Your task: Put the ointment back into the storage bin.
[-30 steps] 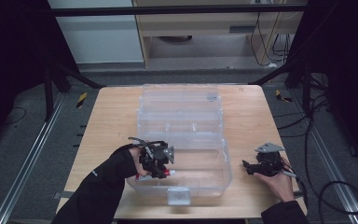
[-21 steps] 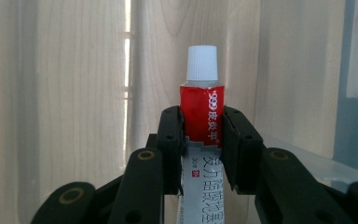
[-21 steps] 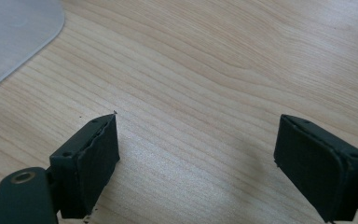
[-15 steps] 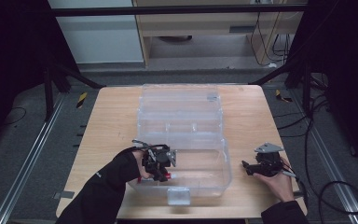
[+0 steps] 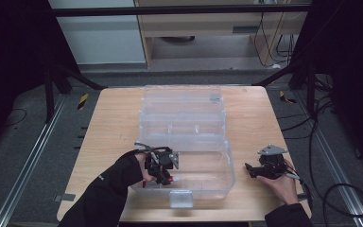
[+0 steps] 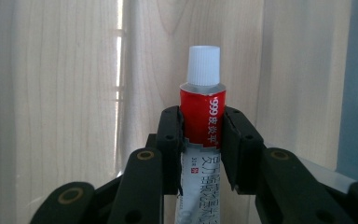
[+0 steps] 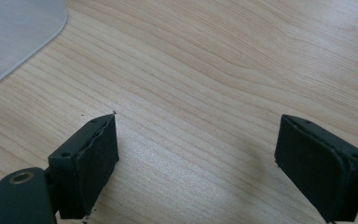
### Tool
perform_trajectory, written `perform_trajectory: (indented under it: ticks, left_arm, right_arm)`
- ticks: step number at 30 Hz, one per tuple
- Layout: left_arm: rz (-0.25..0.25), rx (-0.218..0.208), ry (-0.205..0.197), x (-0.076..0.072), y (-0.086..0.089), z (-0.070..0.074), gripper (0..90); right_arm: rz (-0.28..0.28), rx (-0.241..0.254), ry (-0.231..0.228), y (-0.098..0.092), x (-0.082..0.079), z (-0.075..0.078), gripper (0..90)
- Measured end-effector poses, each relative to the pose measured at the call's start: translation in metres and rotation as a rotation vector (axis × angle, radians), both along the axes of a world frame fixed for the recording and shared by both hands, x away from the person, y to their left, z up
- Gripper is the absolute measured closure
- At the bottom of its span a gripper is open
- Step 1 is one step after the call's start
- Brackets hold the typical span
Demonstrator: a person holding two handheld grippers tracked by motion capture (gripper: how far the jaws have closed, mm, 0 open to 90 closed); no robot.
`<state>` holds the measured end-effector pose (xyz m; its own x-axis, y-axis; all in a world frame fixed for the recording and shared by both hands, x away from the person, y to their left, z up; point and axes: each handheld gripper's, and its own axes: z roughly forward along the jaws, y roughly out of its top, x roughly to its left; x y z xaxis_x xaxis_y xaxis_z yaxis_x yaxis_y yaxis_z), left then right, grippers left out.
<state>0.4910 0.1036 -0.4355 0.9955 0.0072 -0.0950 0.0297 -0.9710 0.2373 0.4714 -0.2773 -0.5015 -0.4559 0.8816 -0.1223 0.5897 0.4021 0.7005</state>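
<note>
A pale wooden table (image 5: 113, 123) carries a clear, hard plastic organiser box (image 5: 184, 118). Over its near compartment, my left gripper (image 6: 200, 135) clamps a red-and-white tube (image 6: 201, 116), white ribbed cap forward. It's probably soft and light, so I grip the shoulder. My right gripper (image 7: 196, 163) rests wide, empty.

A fixed high camera looks forward and down on the whole wooden table (image 5: 113, 123). Both gripper cameras sit close above that same tabletop, the right one near its right edge.
</note>
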Motion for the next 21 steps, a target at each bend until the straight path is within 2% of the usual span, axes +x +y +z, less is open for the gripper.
perform_trajectory:
  ticks: [6,13,15,18,21]
  left_arm:
    - [-0.012,-0.009,-0.003,0.001,0.0,0.001,69.2]
    - [0.002,-0.028,-0.016,-0.002,0.003,0.005,67.7]
    - [0.02,-0.045,-0.026,-0.004,0.005,0.008,66.8]
    - [0.009,-0.087,-0.053,-0.003,0.01,0.017,65.1]
    - [0.041,-0.143,-0.081,-0.006,0.018,0.028,61.1]
  right_arm:
    - [0.001,-0.001,0.005,0.0,0.0,0.0,13.6]
    - [0.001,-0.002,0.006,0.0,0.0,0.0,13.6]
    - [0.0,-0.001,0.006,0.0,0.0,0.0,13.7]
    - [-0.001,0.002,0.007,0.0,0.0,0.0,14.0]
    - [-0.005,0.005,0.008,0.0,0.0,0.001,14.2]
